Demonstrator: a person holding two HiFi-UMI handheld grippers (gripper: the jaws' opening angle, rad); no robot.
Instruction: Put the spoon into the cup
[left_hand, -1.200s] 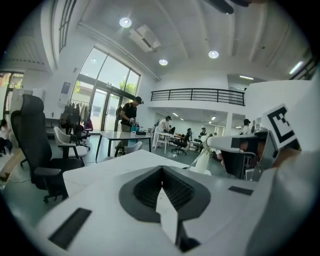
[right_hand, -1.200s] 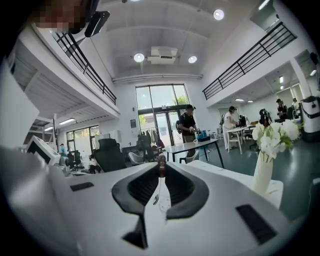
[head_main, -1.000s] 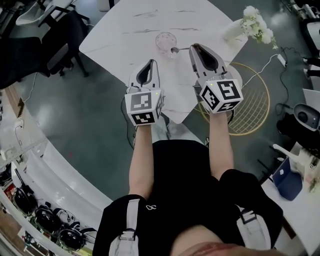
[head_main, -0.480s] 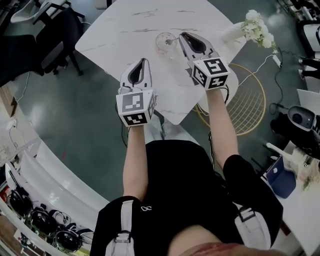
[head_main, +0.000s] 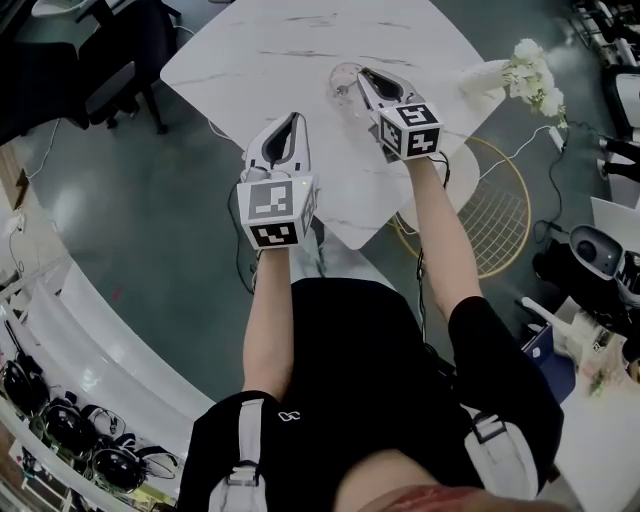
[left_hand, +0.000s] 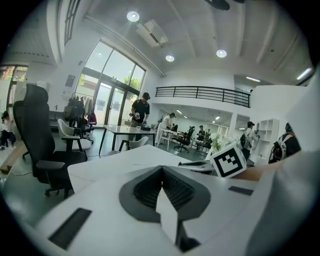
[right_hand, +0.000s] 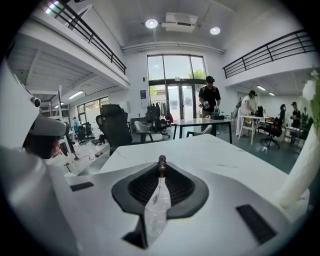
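Observation:
A clear glass cup stands on the white marble table. My right gripper is shut on a metal spoon, whose free end lies over the cup's near rim in the head view; how deep it reaches I cannot tell. In the right gripper view the spoon pokes out end-on between the closed jaws of the right gripper, and the cup is not visible there. My left gripper hovers by the table's near left edge, jaws together and empty, as the left gripper view also shows.
A white vase of white flowers stands at the table's right corner. A gold wire stool sits on the floor to the right, and a dark office chair to the left. Other tables and people are far off.
My right gripper has carried the spoon forward and down, from beside the cup to over its rim. The left gripper has shifted slightly.

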